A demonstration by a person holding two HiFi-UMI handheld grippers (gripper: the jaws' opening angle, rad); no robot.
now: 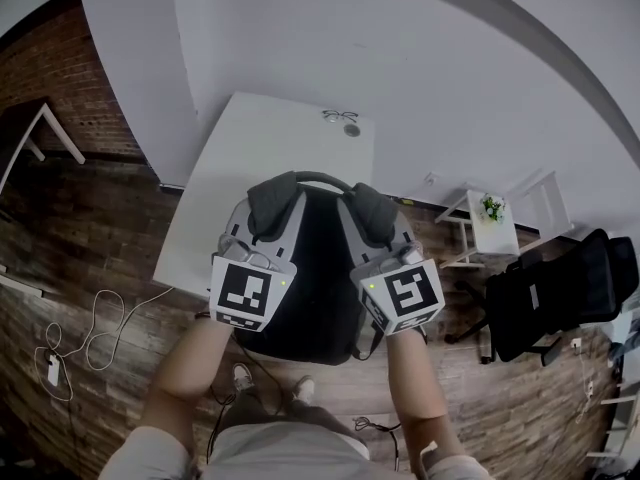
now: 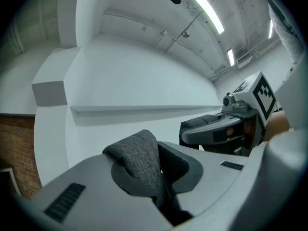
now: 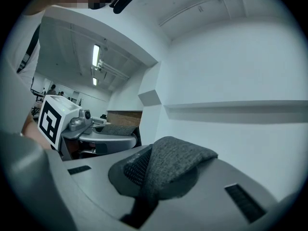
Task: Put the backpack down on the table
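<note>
**Backpack**: dark body, two grey padded shoulder straps and a carry loop at the top. It hangs between the two grippers with its strap side towards the head camera. Its top is over the near edge of the white table, and its lower half is over the wooden floor ahead of the person's feet. It is not yet set down. Contact with the table edge cannot be confirmed.

**Handling, as judged:** soft fabric with no rigid frame evident. It is likely to sag and swing from the straps and to slump once its base lands. Its weight is unknown, though the body looks moderately filled. It appears neither fragile nor slippery. The padded upper straps are the sound place to hold it, one on each side, which keeps it level.

**Left gripper**: jaws closed on the left shoulder strap, with the woven padding folded and pinched in the slot.

**Right gripper**: jaws closed on the right shoulder strap in the same way.

**Pose:** both forearms reach forward, roughly parallel. The grippers sit side by side, pointing level towards the far wall, with their marker cubes uppermost.

**Surroundings:** glasses lie at the table's far edge, well apart from the backpack. A black chair stands to the right, and cables lie on the floor to the left.
</note>
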